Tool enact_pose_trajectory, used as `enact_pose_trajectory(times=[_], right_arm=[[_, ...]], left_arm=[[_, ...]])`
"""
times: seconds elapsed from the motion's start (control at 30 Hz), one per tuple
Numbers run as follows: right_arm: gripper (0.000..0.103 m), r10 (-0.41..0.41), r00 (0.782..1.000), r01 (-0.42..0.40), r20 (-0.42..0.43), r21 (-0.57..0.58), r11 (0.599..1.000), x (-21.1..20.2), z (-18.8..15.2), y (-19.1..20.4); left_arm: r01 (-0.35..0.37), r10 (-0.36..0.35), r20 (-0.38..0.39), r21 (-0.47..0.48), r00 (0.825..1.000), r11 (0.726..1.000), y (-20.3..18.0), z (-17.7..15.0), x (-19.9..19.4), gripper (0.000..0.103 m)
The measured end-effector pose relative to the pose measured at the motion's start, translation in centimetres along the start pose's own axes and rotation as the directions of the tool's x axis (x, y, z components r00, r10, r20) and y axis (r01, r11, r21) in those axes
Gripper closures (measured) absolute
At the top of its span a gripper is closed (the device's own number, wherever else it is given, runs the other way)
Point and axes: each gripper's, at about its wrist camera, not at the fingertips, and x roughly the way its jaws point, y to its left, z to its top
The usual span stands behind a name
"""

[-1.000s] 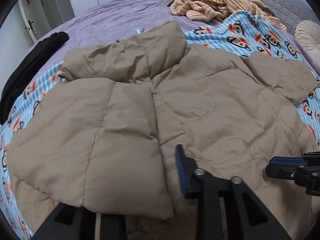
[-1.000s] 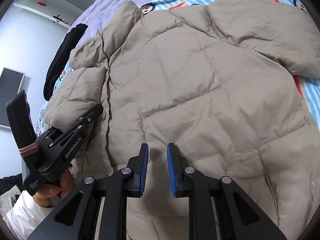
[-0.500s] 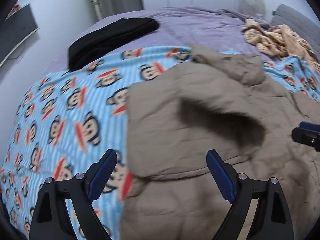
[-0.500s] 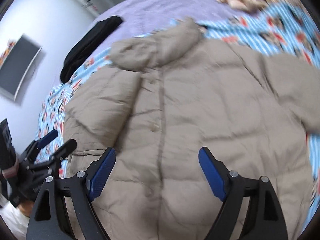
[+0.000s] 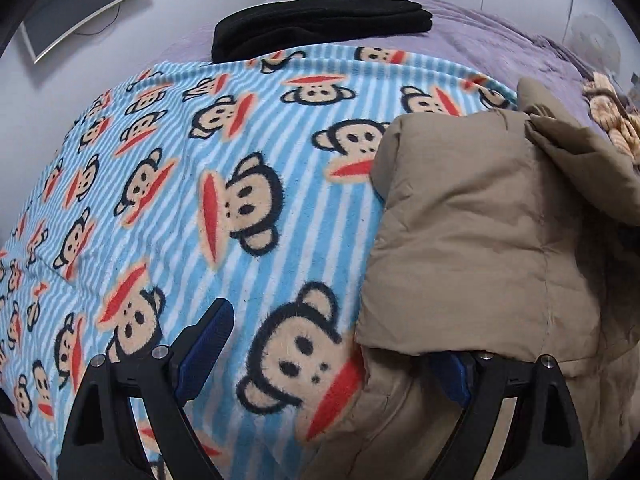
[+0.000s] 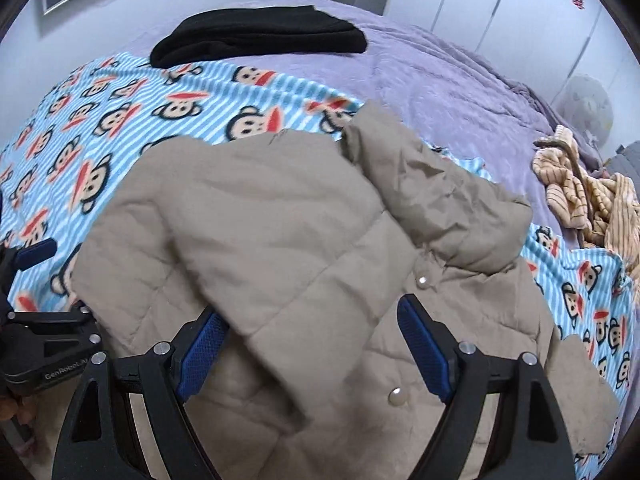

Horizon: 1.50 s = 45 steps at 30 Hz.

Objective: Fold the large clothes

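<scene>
On the far left, up on the pale wall beyond the monkey-print blanket [image 5: 192,216], hangs a dark flat screen [image 5: 86,4]. The blanket, striped blue and white, covers the left part of the bed, and beyond its far edge a folded black garment [image 5: 320,24] lies on the purple bedspread [image 6: 440,88]. The left tool [image 5: 332,354] hovers low over the blanket with its fingers spread wide; the left blue pad is over the print, while the right one is partly hidden under the edge of the tan puffer jacket [image 5: 480,240]. In the right wrist view the left tool [image 6: 36,280] shows at the blanket's left edge.

The jacket lies on the blanket's right part, front side up with its snaps [image 6: 422,280] showing. One sleeve [image 6: 260,240] is folded across the chest, and the collar [image 6: 440,200] sits crumpled at the end nearest the bedspread. The right tool [image 6: 312,354] is spread wide too, holding nothing, with the folded sleeve's edge lying between its blue pads.

To the right of the blanket, a striped beige garment [image 6: 588,196] is bunched on the bedspread. Behind it stand white wardrobe doors [image 6: 500,4], and a pale round object [image 6: 588,104], blurred, rests near the bed's far right corner.
</scene>
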Motion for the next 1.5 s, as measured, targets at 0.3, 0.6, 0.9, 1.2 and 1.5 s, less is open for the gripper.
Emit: enact_pose_trajectory(times=[0.3,0.6,0.9,1.2,1.5], right_arm=[[0.095,0.263,0.963,-0.144,-0.063,0.702,0.697,5.0,-8.6,-15.3],[0.092,0.400,0.916,-0.234,-0.021,0.782,0.577,3.4,-12.3,-17.4],[0.092,0.367,0.930,-0.215,-0.022,0.778,0.590,1.8,-12.6,-18.5],[0.092,0.392,0.919,-0.230,-0.027,0.771,0.594,3.4,-13.2,-17.5],[0.093,0.408,0.913,-0.257,-0.028,0.737,0.625,6.3,-10.7,-15.0]], left_arm=[[0.021,-0.021,0.005,0.056,1.000,0.998,-0.1,-1.5,-0.5,0.011],[0.124,-0.116,-0.069,0.131,0.991,0.984,3.9,-1.0,-6.3,0.053],[0.275,-0.275,-0.016,0.132,0.961,0.952,-2.7,6.7,-4.5,0.052],[0.421,-0.428,-0.200,-0.077,0.881,0.904,-3.0,7.7,2.2,0.071],[0.294,-0.286,-0.160,0.027,0.945,0.955,-1.1,6.9,4.1,0.074]])
